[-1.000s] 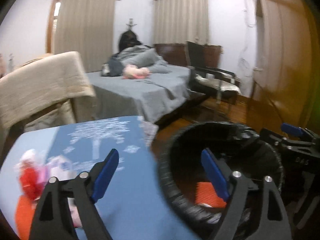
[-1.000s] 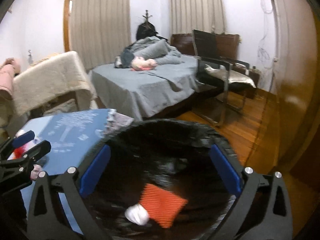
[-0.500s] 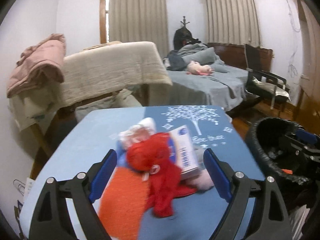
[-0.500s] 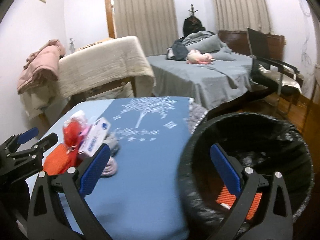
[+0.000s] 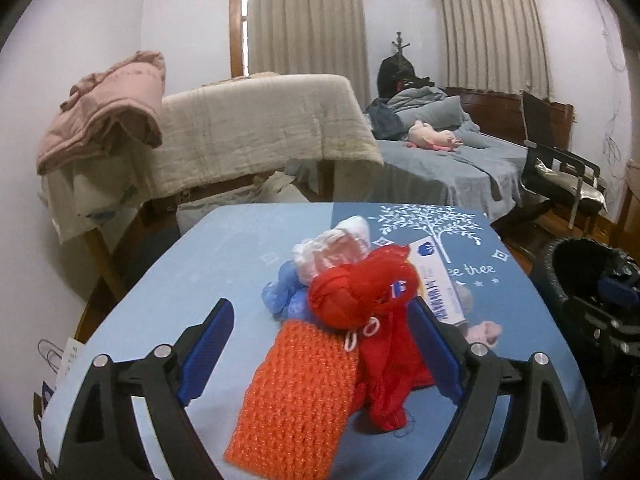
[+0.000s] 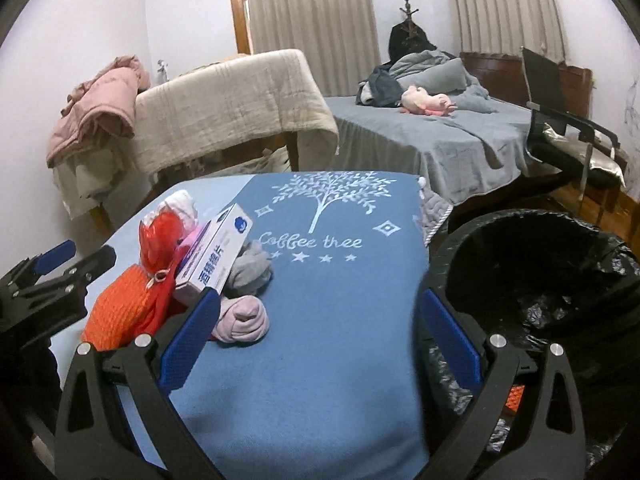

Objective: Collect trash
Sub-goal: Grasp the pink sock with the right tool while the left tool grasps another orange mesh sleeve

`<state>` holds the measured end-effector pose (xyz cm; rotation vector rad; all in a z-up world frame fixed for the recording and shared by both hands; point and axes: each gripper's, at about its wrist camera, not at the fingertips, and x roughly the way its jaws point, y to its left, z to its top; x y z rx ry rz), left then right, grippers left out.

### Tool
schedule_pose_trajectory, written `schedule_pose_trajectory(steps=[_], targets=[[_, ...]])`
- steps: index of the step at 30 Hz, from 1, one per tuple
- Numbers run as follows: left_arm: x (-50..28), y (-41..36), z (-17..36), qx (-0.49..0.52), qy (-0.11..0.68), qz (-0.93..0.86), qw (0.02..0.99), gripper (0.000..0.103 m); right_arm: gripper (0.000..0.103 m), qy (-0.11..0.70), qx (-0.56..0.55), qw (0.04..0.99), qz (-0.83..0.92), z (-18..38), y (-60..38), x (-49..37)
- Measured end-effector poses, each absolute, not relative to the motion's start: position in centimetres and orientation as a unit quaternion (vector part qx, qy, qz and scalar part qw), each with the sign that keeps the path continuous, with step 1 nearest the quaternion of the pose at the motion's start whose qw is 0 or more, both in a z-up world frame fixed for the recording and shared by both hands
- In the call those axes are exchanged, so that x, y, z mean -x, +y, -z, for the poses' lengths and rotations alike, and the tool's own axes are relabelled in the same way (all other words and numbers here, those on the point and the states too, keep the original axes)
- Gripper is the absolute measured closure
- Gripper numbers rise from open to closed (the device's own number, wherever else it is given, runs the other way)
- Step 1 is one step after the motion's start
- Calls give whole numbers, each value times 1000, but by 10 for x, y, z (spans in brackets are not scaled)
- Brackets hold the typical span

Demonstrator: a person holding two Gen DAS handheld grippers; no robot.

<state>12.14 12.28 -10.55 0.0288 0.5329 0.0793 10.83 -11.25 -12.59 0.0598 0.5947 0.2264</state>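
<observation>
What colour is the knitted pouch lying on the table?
Bright orange. The knitted pouch shows best in the left wrist view, between the open fingers of the left gripper.

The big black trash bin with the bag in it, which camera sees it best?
The right wrist view: the black bag-lined trash bin fills its right side, showing the open mouth, the rim and the crinkled liner inside. The left wrist view only catches part of its rim at the far right edge, behind the other gripper.

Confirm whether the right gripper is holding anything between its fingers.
No. The right gripper is open with only bare blue tablecloth between its fingers, and the trash pile sits off to its left.
</observation>
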Motion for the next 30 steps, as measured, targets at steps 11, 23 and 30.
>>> schedule_pose_trajectory(steps=[11, 23, 30], targets=[[-127, 132, 125, -5, 291, -46, 956, 16, 5, 305, -7, 942, -140, 135, -90, -114], [-125, 162, 140, 20, 319, -60, 946, 17, 9, 334, 4, 928, -163, 146, -66, -122], [-129, 170, 146, 14, 337, -58, 939, 19, 26, 368, 8, 913, -178, 155, -48, -140]])
